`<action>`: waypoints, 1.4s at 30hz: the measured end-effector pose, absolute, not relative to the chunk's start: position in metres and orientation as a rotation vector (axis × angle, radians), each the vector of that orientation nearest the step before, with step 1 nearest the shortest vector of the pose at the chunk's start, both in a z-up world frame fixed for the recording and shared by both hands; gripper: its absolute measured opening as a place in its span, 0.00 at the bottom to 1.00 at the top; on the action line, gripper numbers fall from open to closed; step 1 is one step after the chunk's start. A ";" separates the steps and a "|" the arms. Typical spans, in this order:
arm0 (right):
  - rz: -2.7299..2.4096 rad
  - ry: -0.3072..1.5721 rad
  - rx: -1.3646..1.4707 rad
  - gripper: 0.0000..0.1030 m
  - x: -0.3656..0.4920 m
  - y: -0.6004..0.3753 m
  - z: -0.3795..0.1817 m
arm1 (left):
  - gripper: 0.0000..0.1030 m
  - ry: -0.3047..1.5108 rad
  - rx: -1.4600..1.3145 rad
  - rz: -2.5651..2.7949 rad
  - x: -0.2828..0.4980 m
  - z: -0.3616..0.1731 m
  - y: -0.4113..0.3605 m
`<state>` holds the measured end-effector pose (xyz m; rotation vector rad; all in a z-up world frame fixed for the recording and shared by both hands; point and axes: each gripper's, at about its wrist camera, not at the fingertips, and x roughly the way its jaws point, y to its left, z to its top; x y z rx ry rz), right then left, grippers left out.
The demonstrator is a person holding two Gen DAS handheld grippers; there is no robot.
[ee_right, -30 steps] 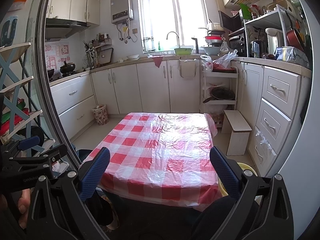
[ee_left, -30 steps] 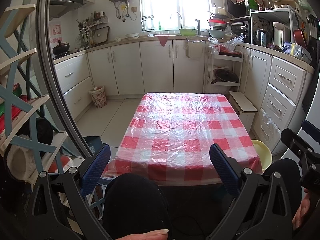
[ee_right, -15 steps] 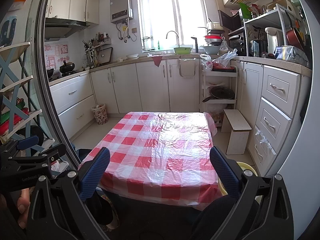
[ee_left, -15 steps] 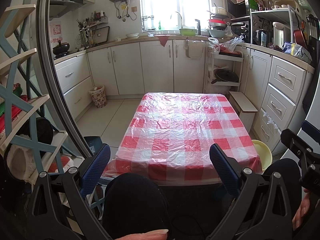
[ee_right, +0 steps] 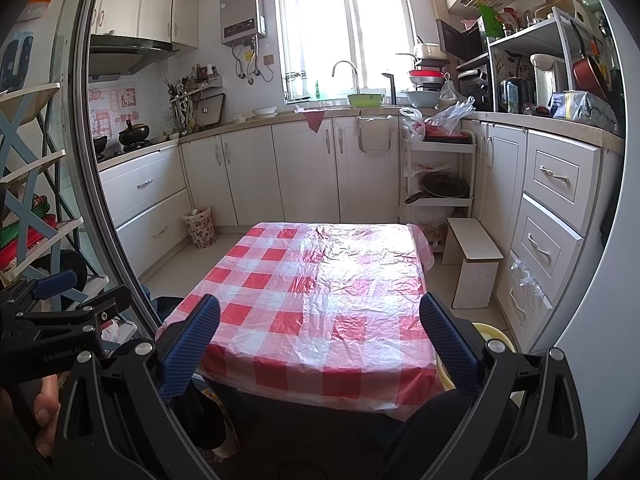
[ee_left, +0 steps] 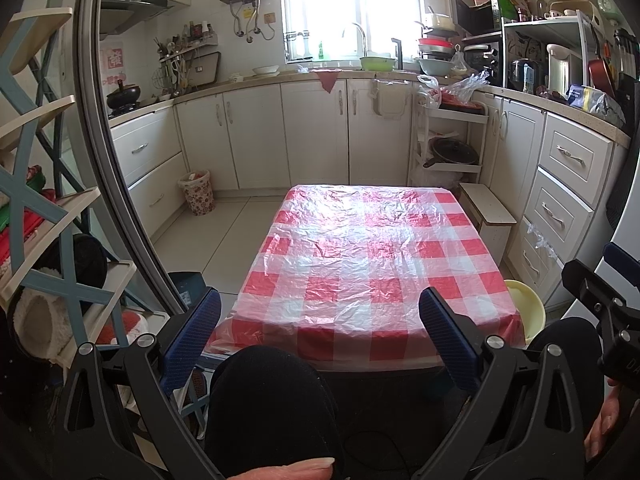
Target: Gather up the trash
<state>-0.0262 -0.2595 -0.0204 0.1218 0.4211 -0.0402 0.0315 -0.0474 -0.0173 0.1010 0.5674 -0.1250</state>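
Trash is nowhere on the checked desk (ee_left: 360, 248), so its handling cannot be judged, though the floral bin (ee_left: 197, 192) stands by the cabinets; left hand-held gripper (ee_left: 320, 332) and right hand-held gripper (ee_right: 320, 332) gape wide, empty.

A thin plastic sheet (ee_left: 372, 256) in red and white checks covers the bench — crinkled and glossy where daylight hits. Each tool (ee_left: 320, 334) (ee_right: 320, 340) has matt black arms and ribbed blue pads (ee_left: 192, 338). Cabinet fronts (ee_right: 304, 168) look smooth, satin white — handles metallic.
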 end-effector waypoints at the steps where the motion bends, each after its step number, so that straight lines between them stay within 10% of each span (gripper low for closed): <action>1: -0.040 0.421 0.122 0.93 -0.026 -0.260 -0.021 | 0.93 0.568 0.100 -0.126 0.032 -0.017 -0.047; 42: -0.037 0.425 0.121 0.93 -0.026 -0.261 -0.021 | 0.93 0.575 0.097 -0.127 0.030 -0.023 -0.043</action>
